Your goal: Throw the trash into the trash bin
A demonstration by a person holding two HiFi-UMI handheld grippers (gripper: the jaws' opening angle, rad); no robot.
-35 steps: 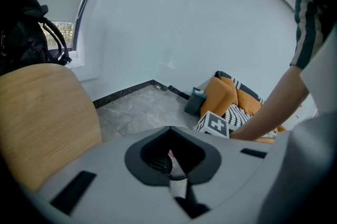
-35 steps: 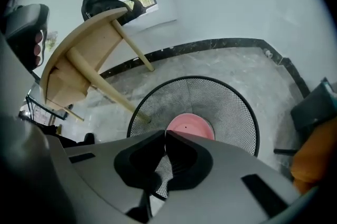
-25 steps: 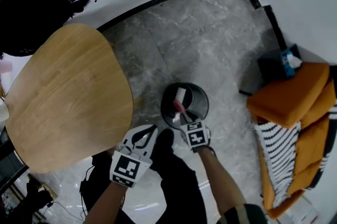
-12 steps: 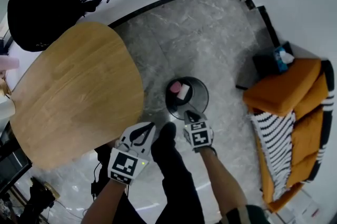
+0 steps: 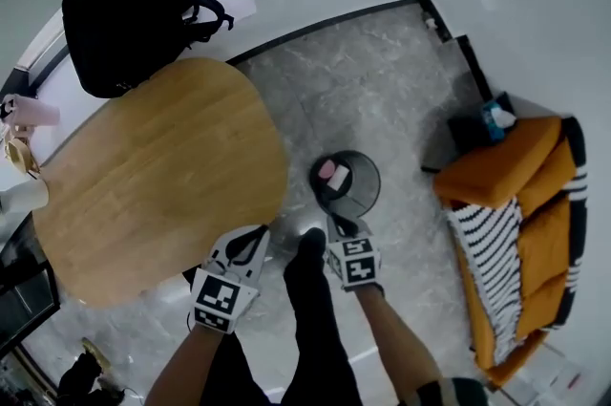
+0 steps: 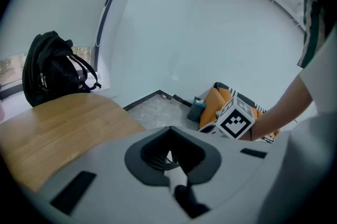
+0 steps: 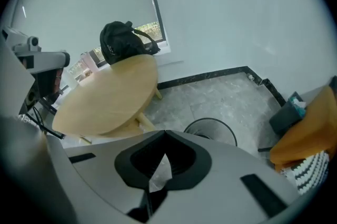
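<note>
Item, far left: a black backpack beyond a round wooden table, and beside the table's near edge my left gripper, jaws brought together with nothing between them. Item, centre: the black trash bin stands on the grey marble floor just past both grippers, with the trash, one pink piece and one white, lying inside it; my right gripper, near the bin's closest rim, has just drawn its jaws fully together and carries nothing. Item, far right: an orange sofa with a striped cover, well apart from the bin.
</note>
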